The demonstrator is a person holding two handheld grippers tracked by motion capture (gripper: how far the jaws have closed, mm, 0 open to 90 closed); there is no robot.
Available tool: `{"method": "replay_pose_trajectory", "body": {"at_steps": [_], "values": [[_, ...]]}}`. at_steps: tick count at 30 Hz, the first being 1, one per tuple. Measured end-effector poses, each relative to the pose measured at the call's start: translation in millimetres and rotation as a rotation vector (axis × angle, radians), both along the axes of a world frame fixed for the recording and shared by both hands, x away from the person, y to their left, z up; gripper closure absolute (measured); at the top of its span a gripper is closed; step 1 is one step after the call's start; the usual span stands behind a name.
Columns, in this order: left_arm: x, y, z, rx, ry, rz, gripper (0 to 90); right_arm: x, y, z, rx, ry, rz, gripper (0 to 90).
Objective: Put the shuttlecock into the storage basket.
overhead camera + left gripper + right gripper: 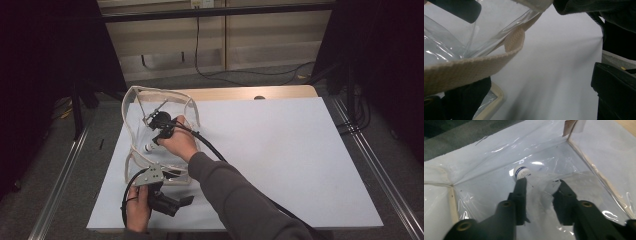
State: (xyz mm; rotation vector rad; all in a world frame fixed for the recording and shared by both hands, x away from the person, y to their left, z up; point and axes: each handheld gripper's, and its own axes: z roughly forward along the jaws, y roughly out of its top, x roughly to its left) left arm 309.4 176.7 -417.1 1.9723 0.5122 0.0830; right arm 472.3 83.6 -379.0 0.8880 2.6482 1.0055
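Observation:
A clear plastic bag [131,97] with beige trim lies open on the left of the white table cover. My right gripper [161,131] reaches inside it. In the right gripper view, my right gripper [541,183] is shut on a white tube [537,195], whose blue-banded cap [521,172] points at the bag's clear wall [486,157]. My left gripper [182,201] sits at the bag's near edge. In the left gripper view, my left gripper [536,95] is open, and the beige trim strap [461,70] lies across its left jaw.
The white cover [280,150] spreads to the right of the bag. A black cable [210,147] trails from the right gripper along the person's grey sleeve [235,195]. Metal rails [372,165] flank the table, and more cables lie on the floor [240,75] beyond.

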Motion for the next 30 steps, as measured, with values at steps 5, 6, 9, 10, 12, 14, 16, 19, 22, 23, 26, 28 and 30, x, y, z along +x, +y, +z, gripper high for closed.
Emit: {"method": "replay_pose_trajectory", "body": {"at_steps": [5, 6, 9, 10, 12, 14, 16, 19, 22, 23, 26, 28, 30], "values": [[0.0, 0.0, 0.1, -0.001, 0.001, 0.0, 2.9, 0.4, -1.5, -0.2, -0.011, 0.009, -0.026, 52.8], [0.0, 0.0, 0.1, -0.001, 0.001, 0.001, 2.9, 0.5, -1.7, 0.0, -0.008, 0.006, -0.027, 51.2], [-0.2, 0.0, 0.2, -0.002, 0.002, 0.002, 2.9, 0.6, -2.5, 0.0, -0.016, 0.017, -0.043, 44.2], [-0.3, 0.0, 0.2, -0.002, 0.002, 0.002, 2.9, 0.8, -3.1, 0.1, -0.016, 0.014, -0.049, 42.8], [-0.2, -0.1, 0.3, -0.003, 0.002, 0.002, 2.9, 1.0, -3.5, 0.0, -0.022, 0.012, -0.054, 38.0], [-0.2, 0.1, 0.3, -0.001, 0.001, 0.002, 2.9, 0.8, -3.8, 0.5, -0.028, 0.008, -0.055, 36.6], [-0.2, 0.1, 0.3, 0.0, 0.001, 0.001, 2.9, 1.0, -4.5, 1.3, -0.03, 0.002, -0.061, 34.1], [-0.2, 0.1, 0.3, -0.001, 0.002, 0.001, 2.9, 1.2, -6.5, 3.3, -0.038, -0.003, -0.075, 29.9], [-0.2, 0.0, 0.3, -0.004, 0.002, 0.003, 2.9, 1.4, -9.2, 5.8, -0.036, -0.011, -0.084, 28.5], [-0.2, 0.0, 0.3, -0.005, 0.002, 0.003, 3.0, 1.3, -9.7, 6.5, -0.037, -0.011, -0.085, 28.5], [-0.5, -0.4, 0.2, -0.01, 0.005, 0.007, 2.9, -0.1, -11.0, 9.4, -0.029, -0.015, -0.087, 27.9], [-0.5, -0.3, 0.1, -0.009, 0.005, 0.006, 2.9, -1.3, -11.3, 10.8, -0.029, -0.02, -0.086, 27.5], [-0.6, -0.5, 0.1, -0.01, 0.006, 0.007, 3.0, -2.0, -11.9, 11.9, -0.027, -0.019, -0.087, 26.9]]}}
